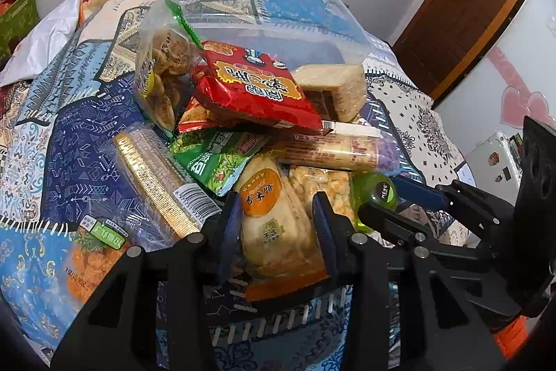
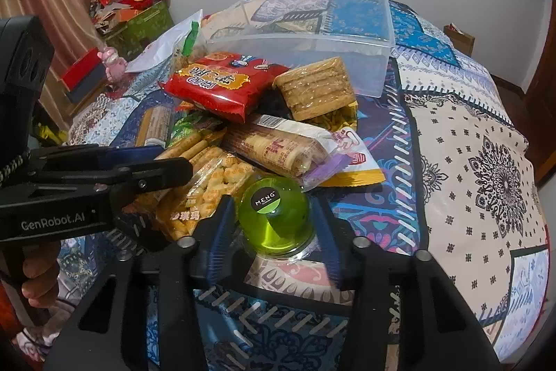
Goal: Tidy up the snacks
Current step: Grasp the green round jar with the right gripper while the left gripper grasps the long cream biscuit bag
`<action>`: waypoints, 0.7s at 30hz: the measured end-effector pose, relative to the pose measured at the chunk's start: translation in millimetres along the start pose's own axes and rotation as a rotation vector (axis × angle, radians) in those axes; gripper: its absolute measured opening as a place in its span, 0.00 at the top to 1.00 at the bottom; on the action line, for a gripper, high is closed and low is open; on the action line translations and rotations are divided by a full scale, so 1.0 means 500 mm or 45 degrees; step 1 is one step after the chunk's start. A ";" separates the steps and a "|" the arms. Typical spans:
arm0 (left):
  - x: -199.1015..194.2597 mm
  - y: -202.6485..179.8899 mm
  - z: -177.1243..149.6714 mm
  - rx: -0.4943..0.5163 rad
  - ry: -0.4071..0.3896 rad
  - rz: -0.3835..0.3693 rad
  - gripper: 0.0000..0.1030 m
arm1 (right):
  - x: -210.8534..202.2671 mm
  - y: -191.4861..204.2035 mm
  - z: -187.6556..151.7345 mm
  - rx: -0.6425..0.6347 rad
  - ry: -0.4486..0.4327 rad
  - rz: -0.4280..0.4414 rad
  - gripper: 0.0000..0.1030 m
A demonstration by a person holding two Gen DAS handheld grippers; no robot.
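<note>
A pile of snack packs lies on a patterned bedspread, with a clear plastic box point(image 2: 347, 37) behind it. My left gripper point(image 1: 278, 225) has its jaws around a pale rice-cake pack with an orange label point(image 1: 267, 214), touching both sides. My right gripper point(image 2: 274, 228) has its jaws close around a green jelly cup marked MENG point(image 2: 274, 214); the cup also shows in the left wrist view point(image 1: 377, 193). A red snack bag point(image 2: 215, 86) tops the pile, beside a wrapped cracker block point(image 2: 316, 87).
A long biscuit pack point(image 2: 278, 148), a green pea bag point(image 1: 212, 159), a gold-trimmed pack point(image 1: 156, 176) and a bag of fried snacks point(image 1: 166, 75) lie in the pile. A wooden door point(image 1: 469, 9) stands at the right. Boxes and toys point(image 2: 132, 16) sit at the left.
</note>
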State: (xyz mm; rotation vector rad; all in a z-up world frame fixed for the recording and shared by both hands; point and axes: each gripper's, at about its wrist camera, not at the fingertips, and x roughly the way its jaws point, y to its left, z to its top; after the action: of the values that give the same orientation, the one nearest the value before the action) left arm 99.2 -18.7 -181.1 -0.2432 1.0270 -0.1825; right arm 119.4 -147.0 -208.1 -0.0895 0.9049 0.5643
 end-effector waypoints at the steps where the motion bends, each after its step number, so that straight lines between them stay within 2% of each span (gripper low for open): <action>1: 0.003 0.003 0.001 -0.006 0.006 -0.001 0.59 | 0.000 0.000 -0.001 0.001 -0.002 0.001 0.60; 6: 0.017 0.016 0.008 -0.030 0.026 -0.021 0.58 | 0.000 -0.005 -0.001 0.015 0.000 0.017 0.60; 10: 0.029 0.018 0.013 -0.025 0.028 -0.027 0.47 | 0.005 -0.008 0.000 0.034 0.020 0.031 0.58; 14: 0.050 0.021 0.022 -0.042 0.052 -0.060 0.42 | 0.006 -0.007 -0.001 0.034 0.022 0.033 0.58; 16: 0.053 0.020 0.024 -0.052 0.054 -0.065 0.42 | 0.005 -0.006 -0.002 0.033 0.012 0.025 0.59; 18: 0.051 0.017 0.023 -0.053 0.051 -0.078 0.47 | 0.003 -0.006 -0.005 0.032 0.000 0.019 0.59; 20: 0.045 0.016 0.020 -0.058 0.049 -0.101 0.57 | -0.002 -0.007 -0.007 0.039 -0.009 0.015 0.59; 21: 0.041 0.015 0.018 -0.054 0.045 -0.105 0.57 | -0.004 -0.008 -0.007 0.043 -0.011 0.017 0.59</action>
State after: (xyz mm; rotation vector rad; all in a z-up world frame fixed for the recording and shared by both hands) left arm 117.7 -16.1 -195.7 -0.3218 1.0577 -0.2405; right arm 117.7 -152.5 -209.4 -0.0509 0.9069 0.5610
